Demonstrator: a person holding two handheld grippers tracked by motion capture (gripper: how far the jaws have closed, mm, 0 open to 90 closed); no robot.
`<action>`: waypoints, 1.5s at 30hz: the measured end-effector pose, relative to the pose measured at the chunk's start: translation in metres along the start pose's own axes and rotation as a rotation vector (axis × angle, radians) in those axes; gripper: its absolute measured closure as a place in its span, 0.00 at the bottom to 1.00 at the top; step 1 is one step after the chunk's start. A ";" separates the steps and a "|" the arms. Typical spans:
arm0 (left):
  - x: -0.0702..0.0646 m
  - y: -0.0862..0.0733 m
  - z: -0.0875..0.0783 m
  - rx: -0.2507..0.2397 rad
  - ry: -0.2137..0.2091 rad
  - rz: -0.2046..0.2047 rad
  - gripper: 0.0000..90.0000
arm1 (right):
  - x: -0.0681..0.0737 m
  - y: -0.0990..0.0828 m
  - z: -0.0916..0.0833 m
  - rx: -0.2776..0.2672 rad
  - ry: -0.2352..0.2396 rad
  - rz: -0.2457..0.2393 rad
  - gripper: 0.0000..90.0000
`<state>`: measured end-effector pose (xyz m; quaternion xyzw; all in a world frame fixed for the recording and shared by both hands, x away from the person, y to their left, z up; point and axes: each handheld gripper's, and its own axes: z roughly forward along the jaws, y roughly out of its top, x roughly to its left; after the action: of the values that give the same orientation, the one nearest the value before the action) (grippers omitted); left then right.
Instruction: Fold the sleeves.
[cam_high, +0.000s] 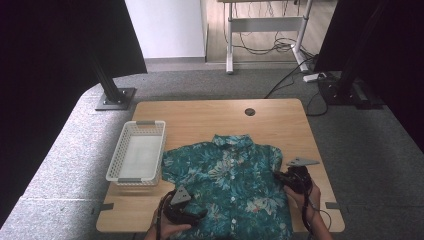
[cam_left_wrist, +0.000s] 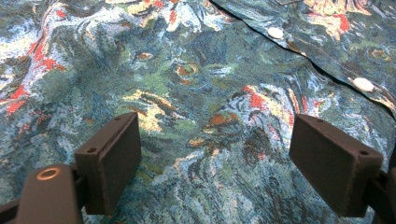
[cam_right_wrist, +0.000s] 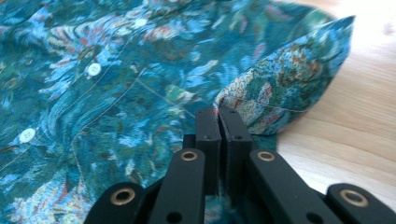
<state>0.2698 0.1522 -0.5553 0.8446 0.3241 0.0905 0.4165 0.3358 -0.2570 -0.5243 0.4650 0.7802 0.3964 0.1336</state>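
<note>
A teal floral short-sleeved shirt (cam_high: 230, 175) lies flat, front up and buttoned, on the wooden table (cam_high: 200, 115). My left gripper (cam_high: 199, 215) hovers low over the shirt's lower left part. Its jaws stand wide apart above the fabric (cam_left_wrist: 201, 70), and nothing is between them around the gripper's midpoint (cam_left_wrist: 215, 123). My right gripper (cam_high: 278, 176) is at the shirt's right side. Its jaws (cam_right_wrist: 218, 112) are shut on the edge of the right sleeve (cam_right_wrist: 289, 79), which is lifted and folds over toward the shirt body (cam_right_wrist: 116, 93).
A white mesh basket (cam_high: 136, 152) stands on the table just left of the shirt. A round cable hole (cam_high: 250, 111) sits near the table's far edge. Bare wood (cam_right_wrist: 355, 121) shows right of the sleeve. The table's right edge is close to my right hand.
</note>
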 end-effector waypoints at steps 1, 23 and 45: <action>0.000 0.000 0.000 0.000 0.000 0.001 0.18 | 0.002 0.000 0.002 0.004 0.002 -0.003 0.96; -0.001 0.000 0.000 0.001 0.002 0.005 0.18 | -0.019 -0.007 -0.010 -0.025 0.042 0.070 0.73; -0.002 -0.001 0.000 0.000 0.001 0.010 0.18 | -0.003 -0.006 0.010 0.082 -0.021 -0.041 0.62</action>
<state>0.2683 0.1514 -0.5557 0.8461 0.3202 0.0929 0.4159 0.3397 -0.2559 -0.5356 0.4580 0.8037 0.3566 0.1308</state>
